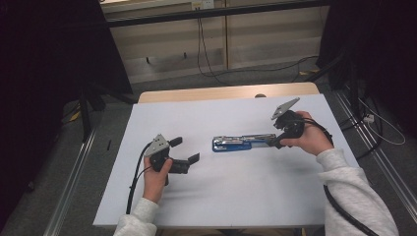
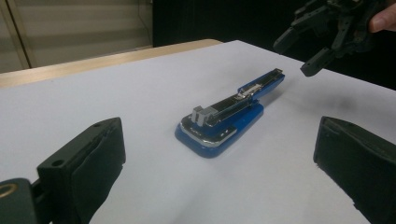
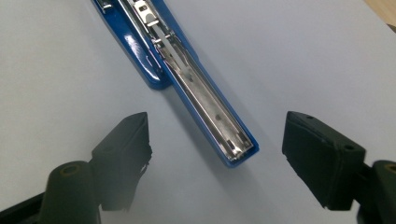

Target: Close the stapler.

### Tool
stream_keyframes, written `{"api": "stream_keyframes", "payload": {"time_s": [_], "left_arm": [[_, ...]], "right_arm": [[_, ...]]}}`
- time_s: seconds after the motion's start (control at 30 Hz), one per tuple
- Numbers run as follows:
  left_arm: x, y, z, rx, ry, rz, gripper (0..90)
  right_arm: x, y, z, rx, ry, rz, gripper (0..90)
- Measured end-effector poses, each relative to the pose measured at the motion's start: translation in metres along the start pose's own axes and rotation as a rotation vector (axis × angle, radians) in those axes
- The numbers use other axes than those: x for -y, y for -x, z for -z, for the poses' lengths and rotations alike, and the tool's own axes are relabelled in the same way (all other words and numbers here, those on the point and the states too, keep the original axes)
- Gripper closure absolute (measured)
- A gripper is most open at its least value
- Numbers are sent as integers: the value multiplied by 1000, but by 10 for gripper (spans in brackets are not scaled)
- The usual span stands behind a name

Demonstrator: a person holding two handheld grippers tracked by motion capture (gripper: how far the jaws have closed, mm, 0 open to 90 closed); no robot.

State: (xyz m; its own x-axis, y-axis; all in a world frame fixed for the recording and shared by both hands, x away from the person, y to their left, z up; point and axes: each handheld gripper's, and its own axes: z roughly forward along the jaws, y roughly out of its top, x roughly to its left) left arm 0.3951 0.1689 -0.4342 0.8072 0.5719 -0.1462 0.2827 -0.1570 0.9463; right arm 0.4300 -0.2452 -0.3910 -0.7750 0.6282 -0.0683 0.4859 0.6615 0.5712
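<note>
A blue stapler (image 1: 241, 142) lies opened out flat on the white table (image 1: 221, 196), its metal staple channel facing up. In the right gripper view the stapler's (image 3: 196, 84) long arm ends between the jaws of my right gripper (image 3: 219, 133), which is open and not touching it. In the high view my right gripper (image 1: 276, 139) hovers at the stapler's right end. My left gripper (image 1: 186, 150) stands open a little to the left of the stapler, with nothing in it. From the left gripper (image 2: 222, 140) view, the stapler (image 2: 219, 119) lies ahead and the right gripper (image 2: 299, 55) hangs above its far end.
The table's wooden back edge (image 1: 221, 92) runs behind the white sheet. Cables (image 1: 206, 54) lie on the floor beyond the table, and dark curtains (image 1: 49, 59) hang at both sides. Metal rails (image 1: 74, 177) flank the table.
</note>
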Motion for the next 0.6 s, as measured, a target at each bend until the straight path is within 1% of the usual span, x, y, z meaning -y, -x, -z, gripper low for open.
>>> {"api": "stream_keyframes", "payload": {"time_s": [0.03,0.07,0.1,0.13,0.2,0.23,0.3,0.37,0.43,0.47,0.53,0.57,0.6], "left_arm": [[0,0,-2,-4,2,1,23],[0,-1,-5,-14,5,6,27],[0,-1,-5,-14,5,6,30],[0,-2,-7,-17,5,12,30],[-1,-2,-11,-34,-12,6,34],[-2,-2,-13,-37,-12,7,35],[-4,-1,-17,-48,-13,6,40],[-5,-1,-21,-60,-23,16,83],[-5,-2,-24,-66,-23,18,122],[-4,-2,-26,-70,-23,32,157],[-3,-4,-29,-79,-39,36,225],[-3,-5,-30,-90,-60,31,258],[-3,-5,-32,-94,-70,33,294]], "right_arm": [[2,0,1,10,10,-3,243],[6,0,4,15,29,-24,262],[6,0,4,15,29,-24,262],[8,0,5,15,32,-34,270],[12,1,7,24,42,-43,296],[13,2,8,29,43,-44,310],[16,2,11,37,53,-58,370],[19,2,13,42,71,-75,425],[23,2,15,55,74,-89,498],[24,2,15,59,70,-90,535],[27,2,17,75,71,-101,608],[29,3,17,82,74,-104,635],[30,3,18,88,76,-115,667]]}}
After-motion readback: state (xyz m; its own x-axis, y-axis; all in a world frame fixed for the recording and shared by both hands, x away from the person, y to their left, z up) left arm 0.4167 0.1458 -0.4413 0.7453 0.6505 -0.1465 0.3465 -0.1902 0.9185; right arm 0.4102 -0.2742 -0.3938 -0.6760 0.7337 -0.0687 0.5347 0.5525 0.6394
